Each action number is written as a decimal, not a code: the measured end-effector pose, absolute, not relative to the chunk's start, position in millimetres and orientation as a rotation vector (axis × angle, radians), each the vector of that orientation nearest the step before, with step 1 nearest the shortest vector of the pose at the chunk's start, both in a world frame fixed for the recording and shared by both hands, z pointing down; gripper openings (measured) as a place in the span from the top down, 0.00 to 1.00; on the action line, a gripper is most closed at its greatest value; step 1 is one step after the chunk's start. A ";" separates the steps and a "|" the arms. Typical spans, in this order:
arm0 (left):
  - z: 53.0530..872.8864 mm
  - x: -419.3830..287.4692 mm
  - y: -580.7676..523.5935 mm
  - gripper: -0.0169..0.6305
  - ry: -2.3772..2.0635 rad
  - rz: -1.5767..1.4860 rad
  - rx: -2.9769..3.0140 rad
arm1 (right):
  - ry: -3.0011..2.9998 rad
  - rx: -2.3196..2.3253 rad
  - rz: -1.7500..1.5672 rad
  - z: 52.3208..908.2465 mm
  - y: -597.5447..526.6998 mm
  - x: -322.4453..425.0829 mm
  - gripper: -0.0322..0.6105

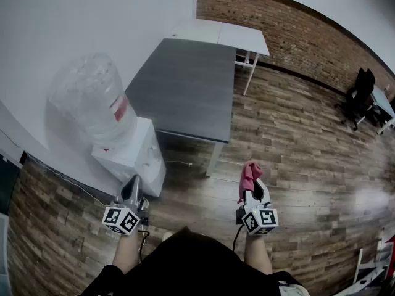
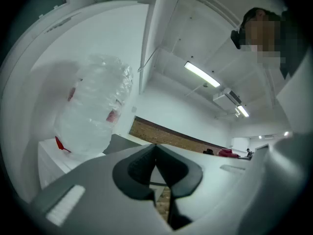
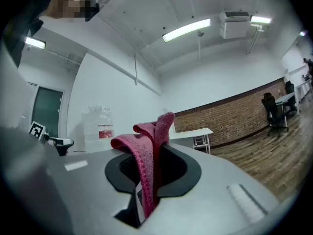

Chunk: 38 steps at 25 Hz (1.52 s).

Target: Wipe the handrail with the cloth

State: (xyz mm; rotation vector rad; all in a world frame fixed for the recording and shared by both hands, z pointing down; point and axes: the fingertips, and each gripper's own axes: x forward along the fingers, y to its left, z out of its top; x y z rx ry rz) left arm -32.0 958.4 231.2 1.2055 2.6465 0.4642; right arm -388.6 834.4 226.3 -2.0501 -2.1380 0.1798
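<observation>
A pink cloth (image 1: 248, 175) sticks up from my right gripper (image 1: 253, 189), whose jaws are shut on it. In the right gripper view the cloth (image 3: 146, 153) is pinched between the jaws and folds over to the left. My left gripper (image 1: 133, 190) is held low at the left, shut with nothing in it; in the left gripper view its jaws (image 2: 155, 166) meet tip to tip. No handrail shows in any view.
A water dispenser (image 1: 133, 156) with a large clear bottle (image 1: 92, 100) stands against the white wall ahead left. A grey table (image 1: 185, 85) and a white table (image 1: 222, 34) stand beyond it. Wooden floor spreads to the right, with a black chair (image 1: 359, 94) by the brick wall.
</observation>
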 end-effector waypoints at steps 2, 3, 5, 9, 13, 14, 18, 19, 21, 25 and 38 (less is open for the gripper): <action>229.4 -33.7 961.6 0.97 2.636 0.464 1.210 | -2.135 -2.055 0.190 226.1 836.7 -390.5 0.87; 229.0 -34.9 962.3 0.97 2.632 0.464 1.211 | -2.132 -2.058 0.193 226.8 837.3 -392.0 0.87; 229.7 -37.8 961.3 0.97 2.627 0.465 1.217 | -2.128 -2.066 0.196 228.1 838.0 -396.0 0.87; 231.7 -41.3 955.9 0.97 2.614 0.467 1.253 | -2.102 -2.084 0.184 228.1 840.2 -403.6 0.87; 227.9 -43.1 943.7 0.97 2.598 0.439 1.309 | -2.026 -2.131 0.161 234.3 842.5 -404.1 0.87; 225.9 -42.6 939.6 0.97 2.596 0.422 1.327 | -1.998 -2.154 0.150 235.8 845.3 -402.0 0.87; 219.2 -27.7 919.4 0.97 2.562 0.368 1.442 | -1.855 -2.271 0.112 240.8 864.1 -381.8 0.87; 218.1 -21.3 912.9 0.97 2.546 0.361 1.476 | -1.817 -2.299 0.114 241.5 868.6 -375.1 0.87; 216.4 -6.4 898.2 0.97 2.506 0.350 1.549 | -1.742 -2.352 0.122 242.4 877.0 -360.7 0.87; 218.7 29.4 862.6 0.97 2.407 0.329 1.697 | -1.592 -2.440 0.147 246.1 891.6 -326.5 0.87; 211.2 167.1 778.7 0.97 2.092 0.213 1.971 | -1.237 -2.693 0.172 219.3 900.3 -176.9 0.87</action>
